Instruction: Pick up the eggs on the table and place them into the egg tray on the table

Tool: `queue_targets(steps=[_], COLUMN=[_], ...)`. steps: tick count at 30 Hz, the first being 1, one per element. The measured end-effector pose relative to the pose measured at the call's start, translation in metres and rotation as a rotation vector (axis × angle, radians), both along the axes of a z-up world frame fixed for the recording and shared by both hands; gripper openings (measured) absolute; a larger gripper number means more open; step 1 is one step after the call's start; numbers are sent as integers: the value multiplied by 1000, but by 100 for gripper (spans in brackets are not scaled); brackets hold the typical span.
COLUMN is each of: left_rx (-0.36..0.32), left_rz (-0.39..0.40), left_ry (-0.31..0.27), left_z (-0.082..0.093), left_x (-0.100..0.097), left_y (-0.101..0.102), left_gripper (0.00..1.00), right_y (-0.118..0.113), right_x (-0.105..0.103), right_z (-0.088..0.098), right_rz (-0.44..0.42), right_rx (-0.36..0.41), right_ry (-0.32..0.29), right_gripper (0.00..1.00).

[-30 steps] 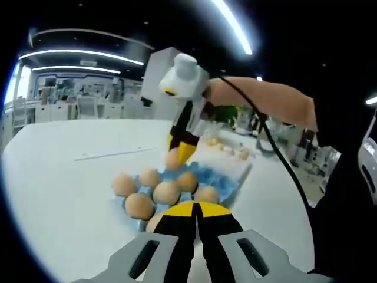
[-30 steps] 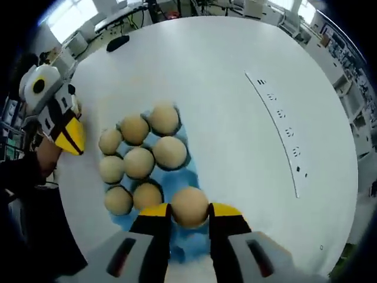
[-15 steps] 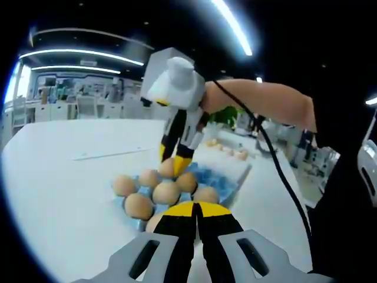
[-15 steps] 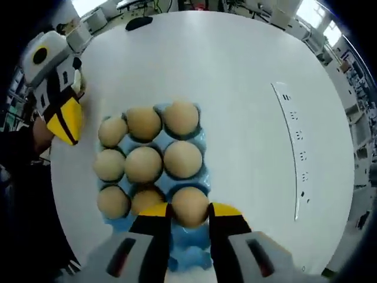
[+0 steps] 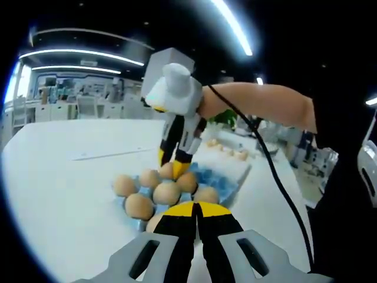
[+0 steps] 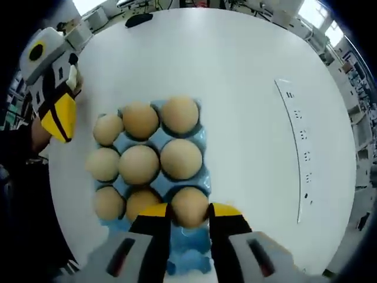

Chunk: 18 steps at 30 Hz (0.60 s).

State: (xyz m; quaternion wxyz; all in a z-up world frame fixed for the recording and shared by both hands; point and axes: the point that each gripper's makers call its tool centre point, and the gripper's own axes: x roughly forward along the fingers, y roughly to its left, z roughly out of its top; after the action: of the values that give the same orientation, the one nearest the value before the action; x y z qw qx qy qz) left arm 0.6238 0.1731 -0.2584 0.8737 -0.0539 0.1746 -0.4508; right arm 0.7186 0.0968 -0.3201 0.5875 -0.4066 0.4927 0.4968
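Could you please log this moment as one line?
right gripper: shut on egg over egg tray | left gripper: shut, idle

9 eggs (image 6: 139, 164), 1 blue egg tray (image 6: 200, 141), 1 white table (image 6: 235, 76).

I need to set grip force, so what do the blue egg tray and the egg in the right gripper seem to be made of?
The egg tray looks like thin moulded plastic or dyed pulp: even blue, slightly glossy cup rims; I cannot tell which. The egg held by the right gripper looks like real matte tan shell, though a plastic dummy cannot be ruled out.
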Motion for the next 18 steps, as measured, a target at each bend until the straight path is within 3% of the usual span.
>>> queue_targets(steps=[9, 17, 18], left_rx=[-1, -3, -2], left_rz=[-1, -1, -1], left_ry=[-3, -8, -8], left_z=[1, 1, 1], left_x=[-1, -2, -2], left_y=[0, 1, 1], left_gripper=[0, 0, 0], right_y=[-5, -37, -39], right_x=[9, 21, 30], right_z=[15, 33, 36], right_rz=[-36, -88, -94], right_rx=[69, 72, 68], right_ry=[-4, -21, -19], right_gripper=[31, 31, 31])
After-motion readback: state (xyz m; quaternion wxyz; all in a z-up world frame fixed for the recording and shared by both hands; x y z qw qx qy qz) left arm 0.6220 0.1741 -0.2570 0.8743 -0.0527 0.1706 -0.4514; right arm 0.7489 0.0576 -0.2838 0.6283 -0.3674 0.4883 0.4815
